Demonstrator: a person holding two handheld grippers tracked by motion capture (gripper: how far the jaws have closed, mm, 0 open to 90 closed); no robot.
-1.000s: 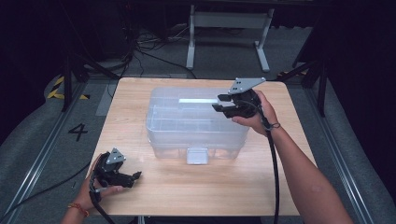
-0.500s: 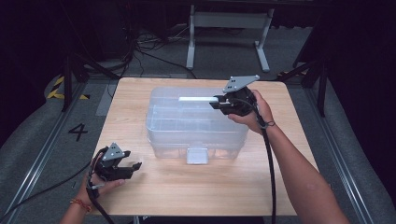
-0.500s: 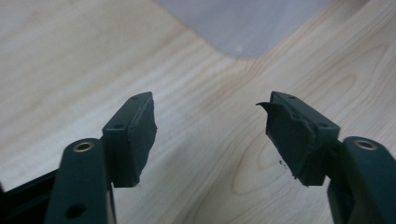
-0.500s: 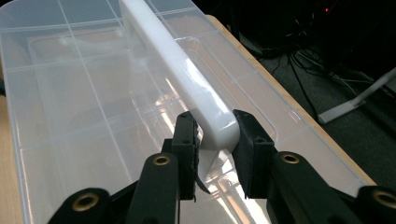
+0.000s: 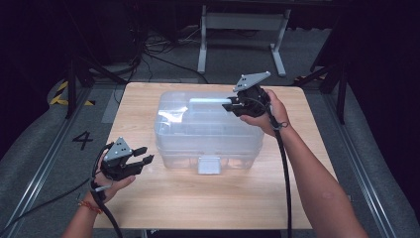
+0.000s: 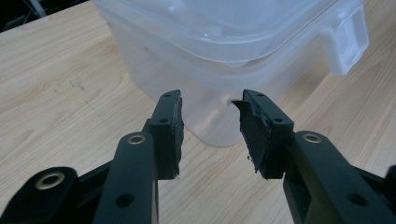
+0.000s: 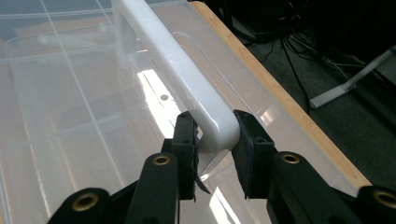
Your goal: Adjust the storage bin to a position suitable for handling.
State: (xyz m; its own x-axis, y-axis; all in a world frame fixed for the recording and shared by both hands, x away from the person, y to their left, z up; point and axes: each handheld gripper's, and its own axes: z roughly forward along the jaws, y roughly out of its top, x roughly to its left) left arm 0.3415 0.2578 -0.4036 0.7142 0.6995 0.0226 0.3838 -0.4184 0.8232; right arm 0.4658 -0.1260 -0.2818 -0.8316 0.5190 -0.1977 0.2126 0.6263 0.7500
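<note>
A clear plastic storage box with a lid stands in the middle of the wooden table. Its white carry handle lies across the lid. My right gripper comes in from the right, and its jaws have just closed on the end of the handle; both pads press its sides in the right gripper view. My left gripper hovers above the table at the box's front left corner. Its jaws have just been closing, stand part open and hold nothing. They point at the box's rounded corner.
A white latch hangs at the middle of the box's front side, also seen as a white latch in the left gripper view. Dark floor, cables and a metal stand lie beyond the table's far edge.
My left gripper has lifted off the table and its jaws have drawn closer together. The right gripper has stayed at the handle and closed on it.
</note>
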